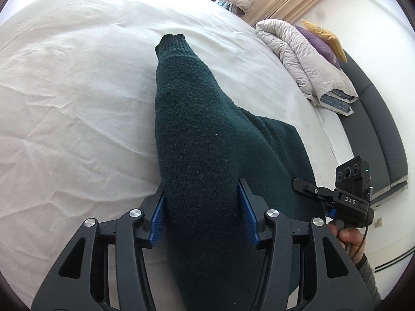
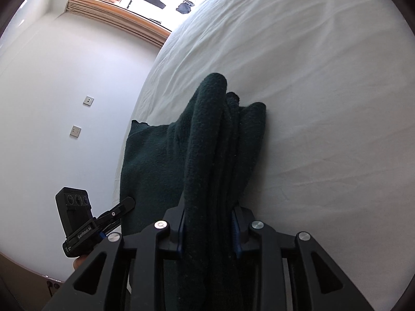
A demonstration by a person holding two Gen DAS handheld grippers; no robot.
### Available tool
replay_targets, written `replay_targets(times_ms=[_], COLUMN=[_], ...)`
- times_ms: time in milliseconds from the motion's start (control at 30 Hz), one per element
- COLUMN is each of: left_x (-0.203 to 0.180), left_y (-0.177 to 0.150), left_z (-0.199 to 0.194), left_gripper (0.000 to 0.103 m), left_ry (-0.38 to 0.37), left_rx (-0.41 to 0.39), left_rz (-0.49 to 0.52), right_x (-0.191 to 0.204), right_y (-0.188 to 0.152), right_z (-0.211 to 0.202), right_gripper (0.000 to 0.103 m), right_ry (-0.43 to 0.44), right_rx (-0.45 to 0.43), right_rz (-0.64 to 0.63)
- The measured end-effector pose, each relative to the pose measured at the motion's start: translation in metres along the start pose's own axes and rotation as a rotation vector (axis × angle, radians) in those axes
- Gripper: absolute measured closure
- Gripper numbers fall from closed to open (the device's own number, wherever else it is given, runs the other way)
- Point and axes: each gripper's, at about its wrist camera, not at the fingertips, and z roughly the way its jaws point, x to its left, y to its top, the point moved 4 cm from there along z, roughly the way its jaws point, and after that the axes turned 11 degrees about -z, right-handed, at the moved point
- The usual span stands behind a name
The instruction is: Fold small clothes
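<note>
A dark green knit sweater lies on the white bed sheet, one sleeve stretching away to its ribbed cuff. My left gripper is shut on the sleeve near the body. In the right wrist view the sweater is bunched into upright folds, and my right gripper is shut on that bunch. The right gripper also shows in the left wrist view at the sweater's right edge. The left gripper shows in the right wrist view at the sweater's lower left.
A folded grey duvet with purple and yellow cushions lies at the bed's far right. A grey bed frame runs along that side. A white wall with two switch plates and a window stand beyond the bed's edge.
</note>
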Motion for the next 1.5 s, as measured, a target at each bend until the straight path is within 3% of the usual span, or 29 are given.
replay_targets(times_ms=[233,500,633,700,767,833,900,1000,1067,1200,1267,1367,1500], left_x=[-0.003,-0.022,-0.024,-0.025,-0.029,-0.04,-0.055,-0.082,-0.099,-0.131,-0.14,-0.151,-0.16], left_y=[-0.005,-0.001,0.001,0.0,-0.003,-0.008,-0.015,-0.03,-0.043,-0.069,-0.078,-0.089,-0.102], left_z=[0.015,0.028,0.032,0.029,0.019,0.006,-0.012,-0.047,-0.069,-0.111,-0.123,-0.144,-0.167], left_gripper=[0.048,0.048,0.046,0.044,0.041,0.04,0.036,0.021,0.003,0.0,0.0,0.0,0.0], left_ry=[0.003,0.031,0.035,0.058,0.109,0.177,0.252,0.327,0.366,0.444,0.477,0.433,0.407], left_rx=[-0.018,-0.036,-0.039,-0.05,-0.073,-0.118,-0.201,-0.361,-0.459,-0.633,-0.647,-0.65,-0.639], left_rz=[0.017,0.061,0.069,0.075,0.095,0.142,0.203,0.286,0.328,0.399,0.4,0.364,0.318], right_x=[-0.006,0.003,0.001,0.002,0.005,0.014,0.025,0.043,0.059,0.096,0.114,0.141,0.173], right_y=[-0.015,-0.03,-0.033,-0.033,-0.033,-0.035,-0.039,-0.048,-0.054,-0.064,-0.068,-0.072,-0.081], right_z=[-0.008,-0.023,-0.02,-0.022,-0.029,-0.041,-0.055,-0.078,-0.093,-0.124,-0.143,-0.171,-0.208], right_gripper=[0.069,0.07,0.071,0.067,0.054,0.039,0.037,0.035,0.032,0.021,0.012,0.0,0.0], right_ry=[0.031,-0.021,0.0,0.007,-0.023,-0.095,-0.152,-0.239,-0.303,-0.412,-0.447,-0.472,-0.483], right_rx=[-0.069,-0.086,-0.094,-0.096,-0.114,-0.154,-0.187,-0.236,-0.274,-0.359,-0.421,-0.524,-0.64], right_rz=[0.002,-0.002,0.012,0.015,0.01,-0.024,-0.072,-0.134,-0.193,-0.305,-0.345,-0.39,-0.424])
